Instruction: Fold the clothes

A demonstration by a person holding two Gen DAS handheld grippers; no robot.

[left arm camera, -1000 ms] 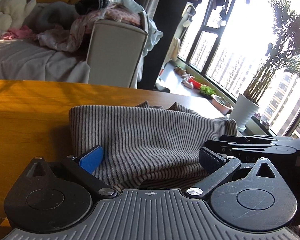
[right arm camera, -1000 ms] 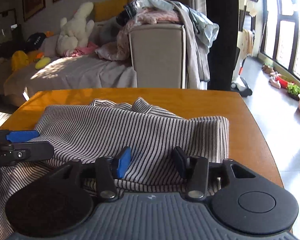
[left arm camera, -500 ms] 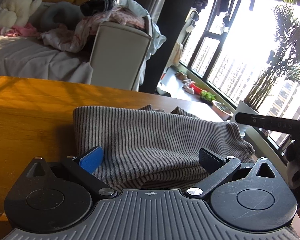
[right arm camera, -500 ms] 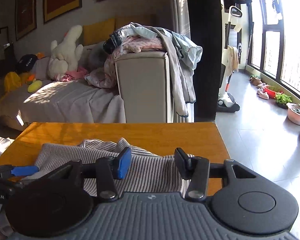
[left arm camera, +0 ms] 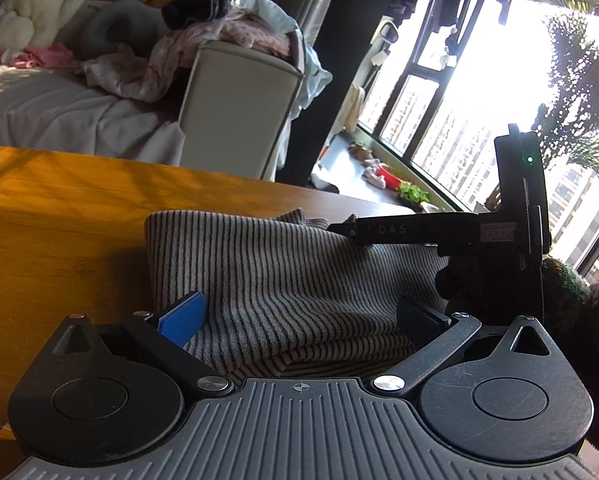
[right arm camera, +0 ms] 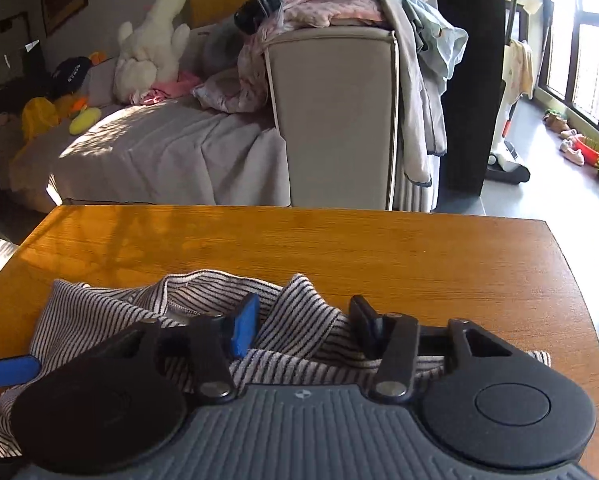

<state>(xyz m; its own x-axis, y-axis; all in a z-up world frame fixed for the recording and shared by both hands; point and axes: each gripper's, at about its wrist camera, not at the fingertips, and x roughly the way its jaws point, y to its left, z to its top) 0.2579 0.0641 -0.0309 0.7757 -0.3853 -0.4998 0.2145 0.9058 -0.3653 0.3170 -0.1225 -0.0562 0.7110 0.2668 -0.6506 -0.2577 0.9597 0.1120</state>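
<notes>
A grey striped garment (left arm camera: 283,280) lies folded on the wooden table (left arm camera: 59,216). My left gripper (left arm camera: 299,316) is open wide at the garment's near edge, and the cloth lies between and below its fingers without being pinched. My right gripper (left arm camera: 347,230) reaches in from the right over the garment's far edge. In the right wrist view its jaws (right arm camera: 303,326) are closing, with a raised fold of the striped cloth (right arm camera: 299,300) standing between the pads, which do not press on it. The left gripper's blue finger (right arm camera: 7,370) shows at the lower left there.
Beyond the table stands a sofa (right arm camera: 331,120) with clothes piled on its arm and a white plush rabbit (right arm camera: 151,48). Tall windows and potted plants (left arm camera: 579,80) are on the right. The table's right edge (right arm camera: 571,280) drops to the floor.
The right gripper rose from beside the left gripper and moved to the garment's far edge, where its jaws narrowed around a fold. The left gripper stayed put and open.
</notes>
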